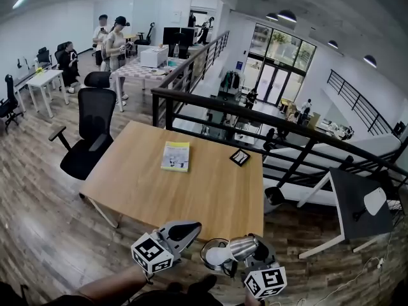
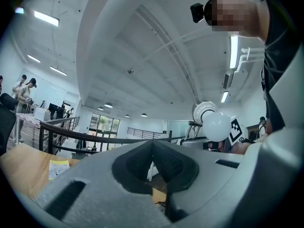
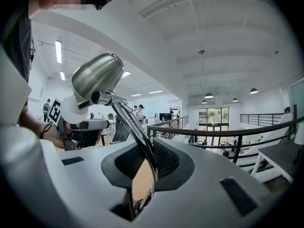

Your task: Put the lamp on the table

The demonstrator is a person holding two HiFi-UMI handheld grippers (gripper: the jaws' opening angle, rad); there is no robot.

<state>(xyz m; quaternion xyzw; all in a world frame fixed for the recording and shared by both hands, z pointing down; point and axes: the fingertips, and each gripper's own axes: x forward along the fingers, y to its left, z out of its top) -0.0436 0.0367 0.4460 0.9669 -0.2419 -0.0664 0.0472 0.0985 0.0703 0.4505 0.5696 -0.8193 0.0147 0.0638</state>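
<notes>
well, the left gripper (image 2: 152, 152) has its jaws pressed together on nothing and hangs just beside the lamp (image 1: 228, 252), whose white bulb (image 2: 216, 126) points toward it. the right gripper (image 3: 146, 161) carries the lamp, jaws clamped on the thin metal stem (image 3: 135, 129), which slants up and away from the pads to the shade (image 3: 97, 75). the table (image 1: 146, 187) lies ahead of both, with the lamp in the air at about its near edge, so i judge the coming move is forward and then down.
</notes>
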